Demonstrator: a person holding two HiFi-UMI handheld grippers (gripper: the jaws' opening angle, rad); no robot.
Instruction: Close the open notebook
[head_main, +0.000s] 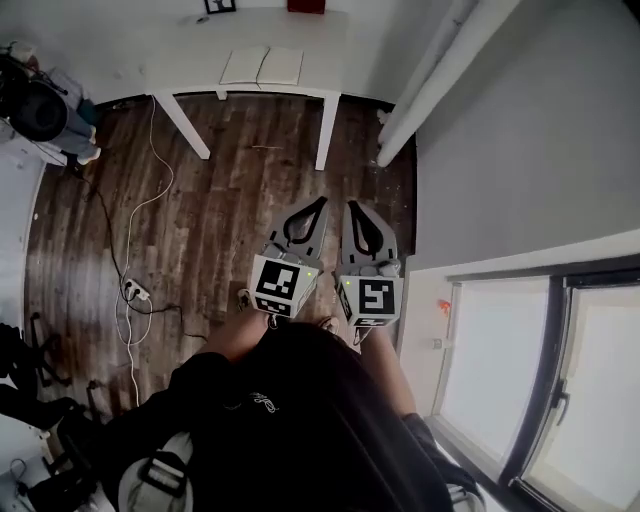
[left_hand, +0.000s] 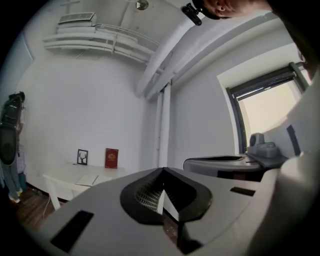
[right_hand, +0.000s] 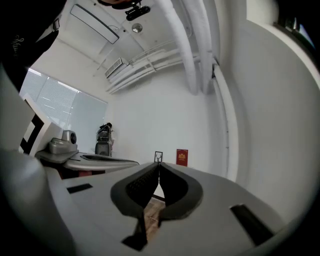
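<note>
Your left gripper (head_main: 320, 203): jaws together, nothing between them, held level in front of your body. Your right gripper (head_main: 352, 206): just beside it on right, jaws also closed, empty. Both point toward far table (head_main: 330, 55). Wood floor (head_main: 230, 200) lies between you and table; white cable (head_main: 135, 215) trails over it at left. Notebook (head_main: 262, 66): open, flat near table's near edge, well apart from both grippers. Red card (left_hand: 111, 158) and small frame (left_hand: 82, 156) stand at table's far side, by wall. Window (head_main: 500, 360) at right.
</note>
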